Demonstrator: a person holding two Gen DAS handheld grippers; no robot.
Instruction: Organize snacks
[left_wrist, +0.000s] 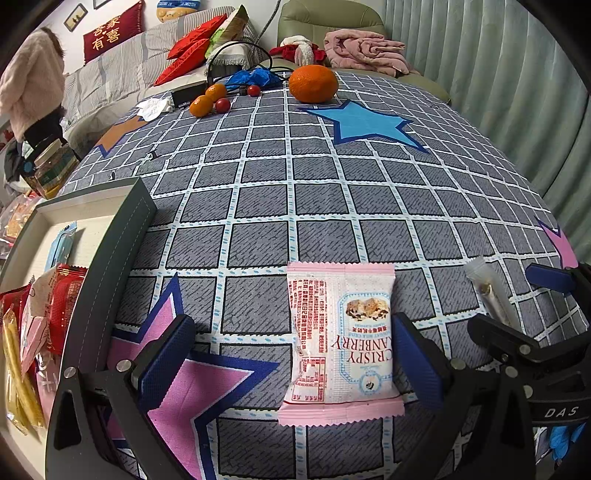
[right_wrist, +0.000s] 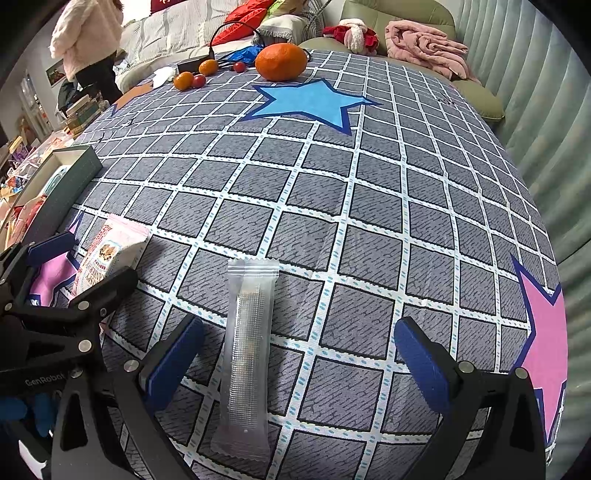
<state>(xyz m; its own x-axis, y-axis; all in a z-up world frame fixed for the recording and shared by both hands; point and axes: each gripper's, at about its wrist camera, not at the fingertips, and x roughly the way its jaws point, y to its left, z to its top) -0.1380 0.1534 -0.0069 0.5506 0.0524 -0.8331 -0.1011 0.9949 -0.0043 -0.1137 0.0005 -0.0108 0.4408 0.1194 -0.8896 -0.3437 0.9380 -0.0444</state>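
Between the wide-open left gripper (left_wrist: 291, 362) fingers lies the pink snack packet (left_wrist: 341, 345), ungripped; right gripper (right_wrist: 299, 358), equally spread, straddles the clear stick pack (right_wrist: 249, 354).

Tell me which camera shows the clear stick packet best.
The right wrist view: the clear stick packet lies whole and centred between the open right tongs. The left wrist view catches only its upper part at the edge, behind the right tongs' black frame.

- My right tool (right_wrist: 299, 354) stands wide open, straddling a clear stick packet (right_wrist: 249, 354) lying flat on the checked tabletop (right_wrist: 369, 206).
- Pink cranberry packet (right_wrist: 110, 251) lies left, beside my left tool (right_wrist: 74, 262).
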